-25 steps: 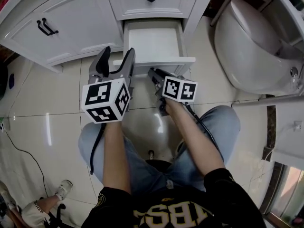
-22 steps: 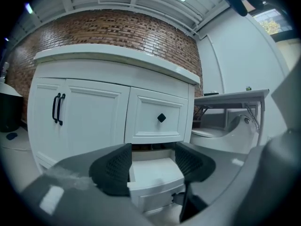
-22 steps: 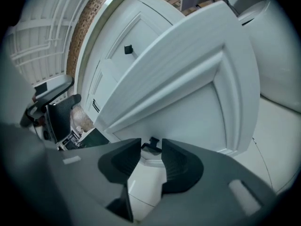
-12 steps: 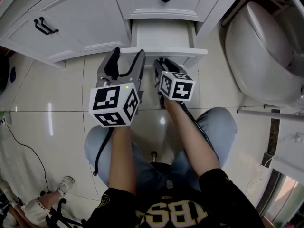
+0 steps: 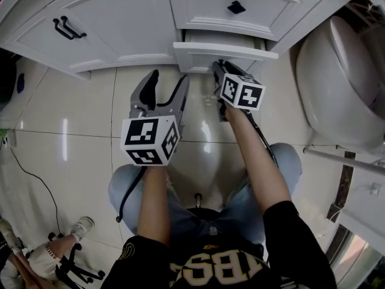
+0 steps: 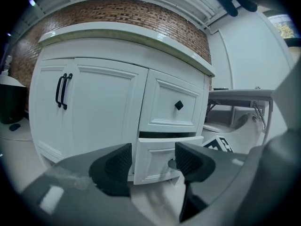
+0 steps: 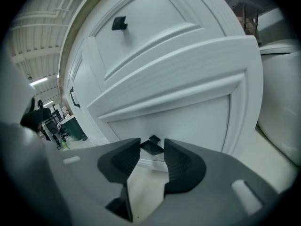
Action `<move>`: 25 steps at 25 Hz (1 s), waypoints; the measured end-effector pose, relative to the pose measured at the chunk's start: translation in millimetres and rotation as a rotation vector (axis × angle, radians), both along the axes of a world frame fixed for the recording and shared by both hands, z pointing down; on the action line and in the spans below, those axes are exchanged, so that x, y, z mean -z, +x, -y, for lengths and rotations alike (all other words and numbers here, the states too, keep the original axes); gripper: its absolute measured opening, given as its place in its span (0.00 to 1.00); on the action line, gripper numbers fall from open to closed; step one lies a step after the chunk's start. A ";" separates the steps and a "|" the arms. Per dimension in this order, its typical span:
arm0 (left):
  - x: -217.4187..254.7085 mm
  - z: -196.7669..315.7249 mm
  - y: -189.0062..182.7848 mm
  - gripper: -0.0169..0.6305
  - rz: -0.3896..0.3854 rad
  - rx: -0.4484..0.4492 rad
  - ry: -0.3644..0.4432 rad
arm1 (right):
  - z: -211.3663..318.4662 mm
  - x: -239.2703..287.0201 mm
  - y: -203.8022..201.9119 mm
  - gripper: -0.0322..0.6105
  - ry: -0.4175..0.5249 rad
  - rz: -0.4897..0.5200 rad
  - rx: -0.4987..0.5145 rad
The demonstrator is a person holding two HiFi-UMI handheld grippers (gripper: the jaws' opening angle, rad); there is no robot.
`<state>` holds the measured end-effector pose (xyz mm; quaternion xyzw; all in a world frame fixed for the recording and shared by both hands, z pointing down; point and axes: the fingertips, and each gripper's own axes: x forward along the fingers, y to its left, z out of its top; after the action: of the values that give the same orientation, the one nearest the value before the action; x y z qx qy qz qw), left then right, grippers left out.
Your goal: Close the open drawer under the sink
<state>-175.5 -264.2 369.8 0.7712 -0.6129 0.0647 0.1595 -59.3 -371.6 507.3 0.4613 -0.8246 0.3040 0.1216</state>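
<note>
The white bottom drawer [image 5: 207, 51] stands out from the vanity only by a narrow gap. My right gripper [image 5: 217, 66] reaches its front, and in the right gripper view its jaws [image 7: 153, 149] are shut on the small black drawer knob [image 7: 153, 145]. My left gripper [image 5: 169, 80] hovers over the floor tiles short of the drawer, open, with nothing between its pads. In the left gripper view the drawer front [image 6: 155, 159] shows past the open jaws [image 6: 153, 161], a dark slit above it.
A closed upper drawer with a black knob [image 5: 236, 7] sits above. Cabinet doors with black handles [image 5: 69, 27] are to the left, a white toilet [image 5: 343, 83] to the right. A cable [image 5: 30, 182] and another person's shoe [image 5: 81, 227] lie on the floor at left.
The drawer has slid from wide open to nearly flush with the cabinet. My right gripper went in with it toward the vanity. The left gripper now trails behind the drawer front.
</note>
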 end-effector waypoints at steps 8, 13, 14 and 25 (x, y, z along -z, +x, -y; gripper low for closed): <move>12.0 -2.4 0.6 0.47 0.011 -0.028 0.015 | 49.7 4.1 -4.3 0.29 0.038 0.057 0.013; 20.1 -7.0 -15.1 0.51 0.061 0.016 0.023 | 32.5 1.5 -8.4 0.32 0.090 -0.019 0.178; 23.5 -6.9 -18.8 0.52 0.068 0.025 0.026 | 23.1 3.8 -7.6 0.38 0.108 -0.061 0.231; 94.5 -32.9 1.0 0.56 0.161 -0.102 0.183 | -97.7 168.6 41.7 0.41 0.429 -0.086 0.214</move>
<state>-174.5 -231.3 275.2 0.8049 -0.5871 0.0782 0.0354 -17.6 -274.0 338.6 0.3991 -0.9085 0.0877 0.0873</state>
